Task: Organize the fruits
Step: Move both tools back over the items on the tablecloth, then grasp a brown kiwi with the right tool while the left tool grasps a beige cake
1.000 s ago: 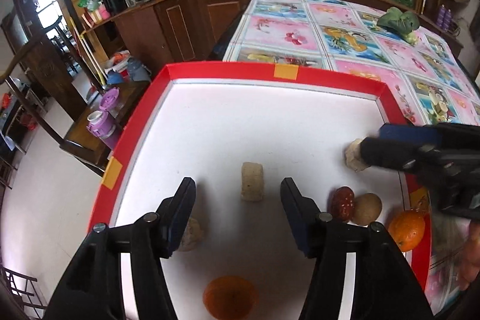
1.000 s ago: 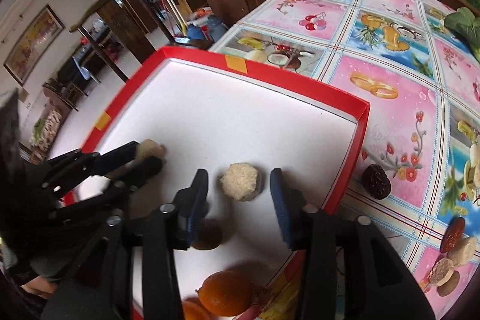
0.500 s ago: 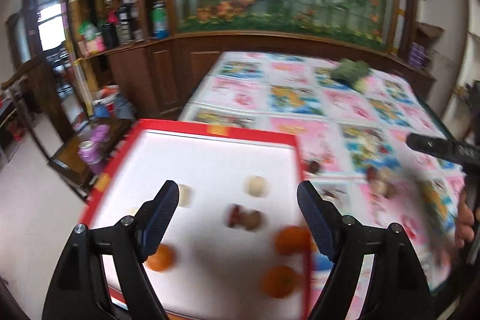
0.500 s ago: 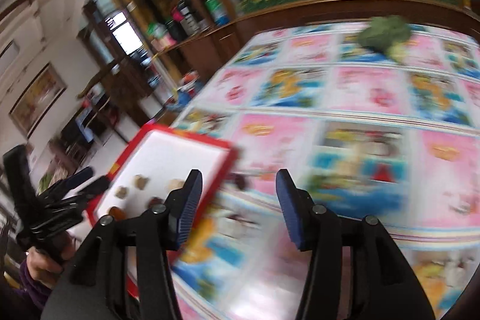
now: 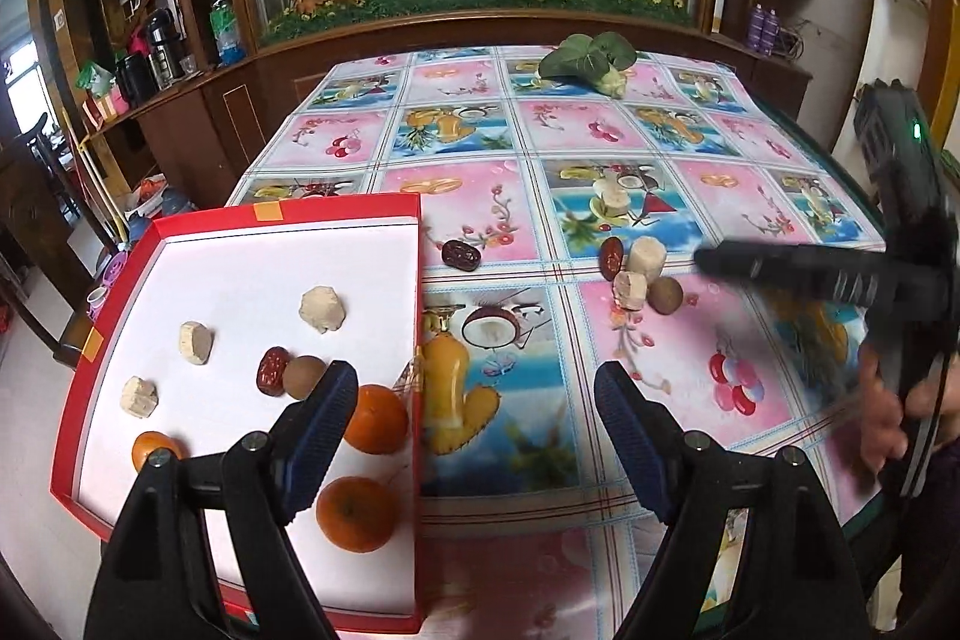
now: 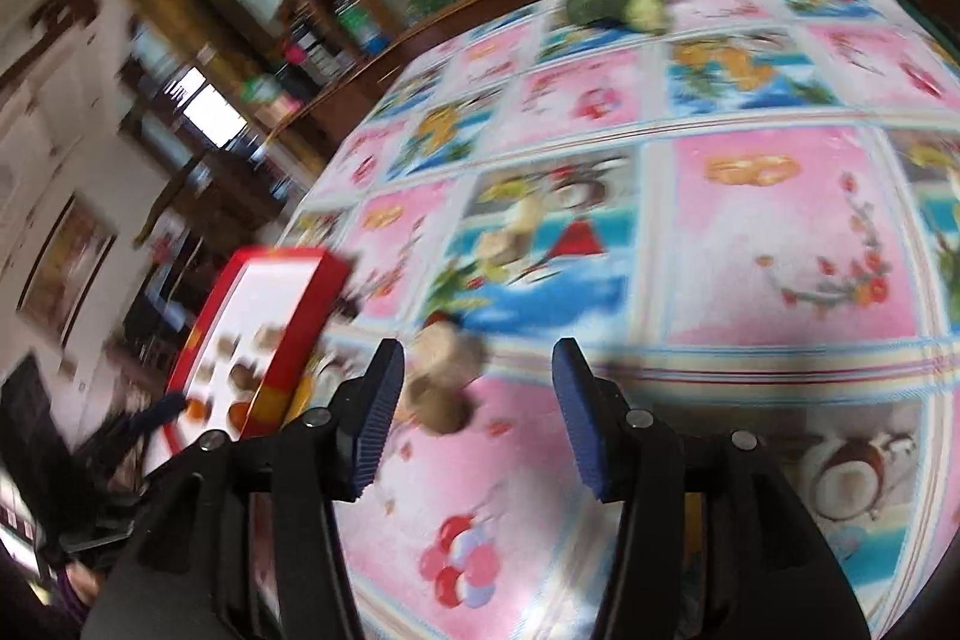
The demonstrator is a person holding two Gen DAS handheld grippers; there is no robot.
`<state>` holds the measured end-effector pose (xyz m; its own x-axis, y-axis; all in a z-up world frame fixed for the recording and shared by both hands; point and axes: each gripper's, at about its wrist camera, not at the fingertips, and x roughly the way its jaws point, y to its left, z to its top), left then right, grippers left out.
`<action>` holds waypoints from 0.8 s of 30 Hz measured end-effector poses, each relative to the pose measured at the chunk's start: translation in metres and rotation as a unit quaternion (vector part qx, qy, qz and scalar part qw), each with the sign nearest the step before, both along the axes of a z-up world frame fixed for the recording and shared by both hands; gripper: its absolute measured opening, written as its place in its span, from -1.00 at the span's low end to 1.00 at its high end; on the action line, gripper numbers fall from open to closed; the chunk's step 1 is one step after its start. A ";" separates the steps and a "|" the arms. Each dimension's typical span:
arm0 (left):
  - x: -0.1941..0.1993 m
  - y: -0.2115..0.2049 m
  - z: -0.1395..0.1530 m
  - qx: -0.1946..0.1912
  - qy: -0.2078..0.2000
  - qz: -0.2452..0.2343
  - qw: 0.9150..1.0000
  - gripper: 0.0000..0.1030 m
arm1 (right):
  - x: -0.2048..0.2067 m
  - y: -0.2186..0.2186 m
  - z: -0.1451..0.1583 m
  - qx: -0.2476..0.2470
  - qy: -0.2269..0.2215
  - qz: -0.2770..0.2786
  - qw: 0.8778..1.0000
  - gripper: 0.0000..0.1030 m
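Note:
A red tray (image 5: 336, 211) with a white floor holds three oranges (image 5: 355, 514), several pale chunks (image 5: 322, 309), a red date (image 5: 273, 369) and a brown longan (image 5: 303, 376). On the tablecloth lie a lone date (image 5: 461, 255) and a cluster of a date, two pale chunks (image 5: 647, 256) and a longan (image 5: 666, 295). My left gripper (image 5: 474, 382) is open and empty, raised over the tray's right edge. My right gripper (image 6: 478, 358) is open above the cloth. The blurred cluster (image 6: 444, 382) lies just past its left finger, untouched.
A green leafy vegetable (image 5: 591, 58) lies at the table's far end. Wooden cabinets and a glass display line the far side. The right gripper (image 5: 714, 259) and the hand holding it reach in from the right edge of the left wrist view.
Both grippers have pulled back from the tray, leaving the pale chunks in it. The left has opened wider. The right has swung right over the cloth, to the loose cluster.

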<state>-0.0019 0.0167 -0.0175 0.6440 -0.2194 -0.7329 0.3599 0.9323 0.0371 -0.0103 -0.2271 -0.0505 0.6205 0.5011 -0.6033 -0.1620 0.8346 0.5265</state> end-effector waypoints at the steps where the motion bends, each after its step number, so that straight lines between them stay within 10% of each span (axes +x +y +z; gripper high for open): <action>1: 0.000 -0.001 0.001 0.000 0.000 0.001 1.000 0.58 | -0.002 0.008 0.000 -0.020 -0.006 0.013 1.000 0.04; 15: 0.007 -0.035 0.002 0.014 0.008 -0.039 0.999 0.58 | 0.015 0.062 -0.021 -0.162 0.001 0.059 0.985 -0.53; 24: 0.029 -0.077 -0.015 0.026 0.031 -0.061 0.997 0.57 | 0.013 -0.011 -0.006 -0.034 0.009 -0.031 0.999 -0.53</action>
